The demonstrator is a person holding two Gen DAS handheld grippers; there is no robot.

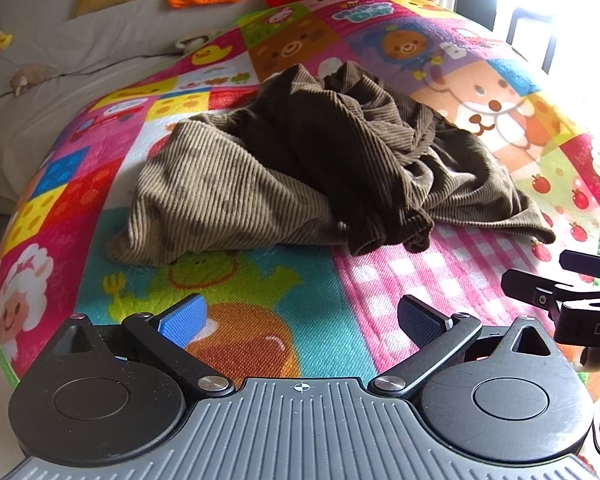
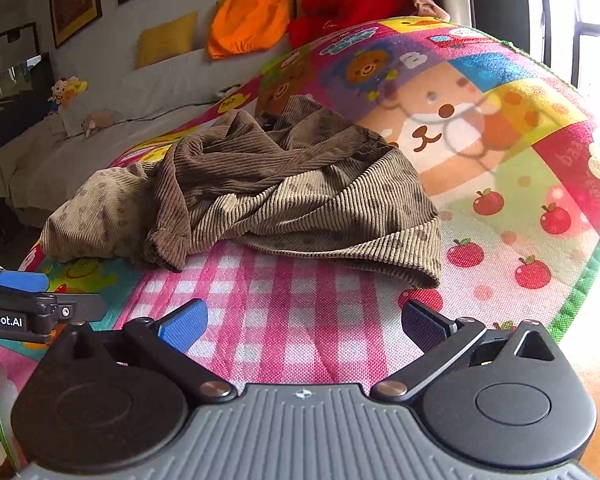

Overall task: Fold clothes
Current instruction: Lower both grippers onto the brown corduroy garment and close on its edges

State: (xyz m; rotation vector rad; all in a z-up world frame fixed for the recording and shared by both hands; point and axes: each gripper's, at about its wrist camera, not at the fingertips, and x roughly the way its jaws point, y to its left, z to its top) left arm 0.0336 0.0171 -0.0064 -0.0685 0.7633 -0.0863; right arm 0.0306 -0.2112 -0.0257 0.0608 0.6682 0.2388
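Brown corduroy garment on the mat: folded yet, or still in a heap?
Still a heap. The brown corduroy garment lies crumpled on the play mat, with bunched layers and no flat folds. Both claws are open, clear of it.

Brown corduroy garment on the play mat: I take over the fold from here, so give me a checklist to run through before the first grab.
1. Left gripper open and empty: ok.
2. Right gripper open and empty: ok.
3. Brown ribbed corduroy garment lying flat: not ok, it sits in a crumpled heap.
4. A hem within easy view to grab: ok, one hemmed edge lies on the pink check patch.
5. Colourful cartoon play mat bare between grippers and garment: ok.
6. What kind of garment it is, and where its sleeves or legs are: cannot tell.
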